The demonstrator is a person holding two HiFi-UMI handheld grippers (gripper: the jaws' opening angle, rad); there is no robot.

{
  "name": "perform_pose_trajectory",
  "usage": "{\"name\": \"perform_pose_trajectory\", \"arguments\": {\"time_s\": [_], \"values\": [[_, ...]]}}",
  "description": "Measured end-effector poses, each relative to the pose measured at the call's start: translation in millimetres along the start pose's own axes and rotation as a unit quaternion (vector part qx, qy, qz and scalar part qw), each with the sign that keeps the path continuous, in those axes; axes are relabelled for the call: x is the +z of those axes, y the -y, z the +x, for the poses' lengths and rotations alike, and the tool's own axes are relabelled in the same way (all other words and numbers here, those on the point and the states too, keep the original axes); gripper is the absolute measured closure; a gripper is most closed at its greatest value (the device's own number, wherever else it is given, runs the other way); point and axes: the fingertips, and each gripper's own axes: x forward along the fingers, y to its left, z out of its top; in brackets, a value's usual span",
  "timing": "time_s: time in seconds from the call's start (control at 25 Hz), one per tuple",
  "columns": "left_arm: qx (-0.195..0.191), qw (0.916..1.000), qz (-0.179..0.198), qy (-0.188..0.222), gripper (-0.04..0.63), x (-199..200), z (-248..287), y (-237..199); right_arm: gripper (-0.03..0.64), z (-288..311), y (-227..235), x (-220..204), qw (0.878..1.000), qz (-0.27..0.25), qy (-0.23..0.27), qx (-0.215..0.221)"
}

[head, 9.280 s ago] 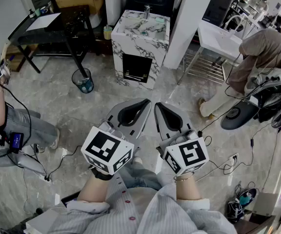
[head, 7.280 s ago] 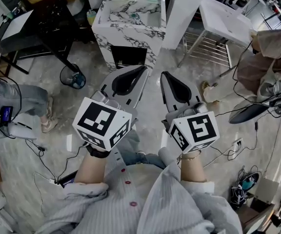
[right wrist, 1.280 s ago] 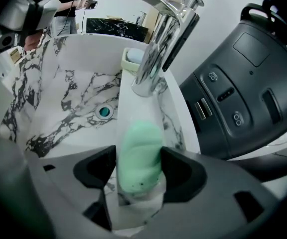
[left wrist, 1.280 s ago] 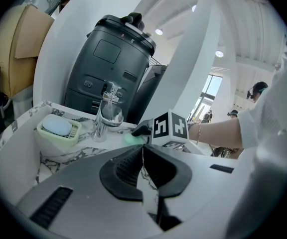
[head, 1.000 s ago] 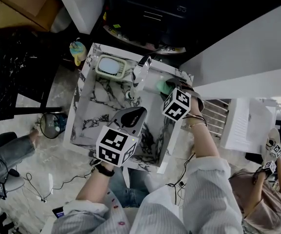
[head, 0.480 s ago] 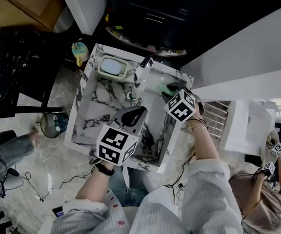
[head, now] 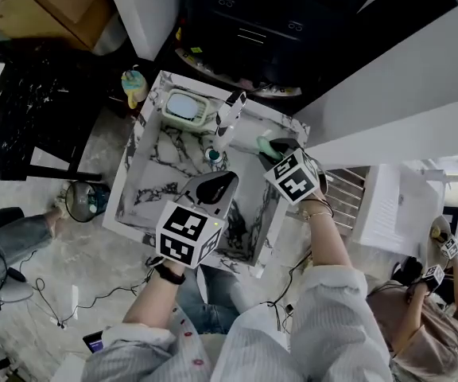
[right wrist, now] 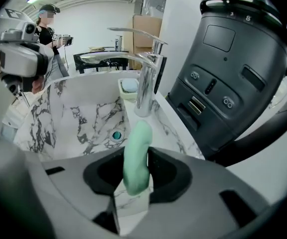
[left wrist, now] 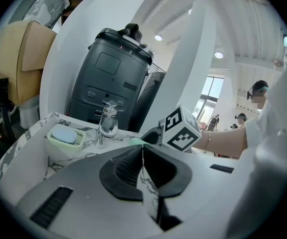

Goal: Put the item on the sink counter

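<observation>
Two grippers at the sink [head: 133,183]. Right gripper [head: 275,148]: jaws just closed on a soft green item [right wrist: 136,151], held above the counter [head: 253,116] at the basin's [head: 169,161] 2 o'clock. Left gripper [head: 215,185]: jaws together, empty, over the basin. Step: placing. Next: lower onto bare counter, release.

Head view: high above, looking steeply down on marble sink [head: 161,177]. Left gripper view: low at near rim, facing far toward faucet [left wrist: 107,124]. Right gripper view: close over far-right counter, facing left. All share faucet, soap dish [head: 183,107].
</observation>
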Motion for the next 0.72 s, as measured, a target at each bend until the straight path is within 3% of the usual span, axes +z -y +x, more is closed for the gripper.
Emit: {"name": "perform_pose_trajectory", "arguments": {"time_s": [0.72], "values": [[0.057,0.9965,0.024,0.056,0.575,-2.2,-74.3,46.4,0.489,-80.2,-78.6,25.9,0.996,-0.012,0.085,0.007]]}}
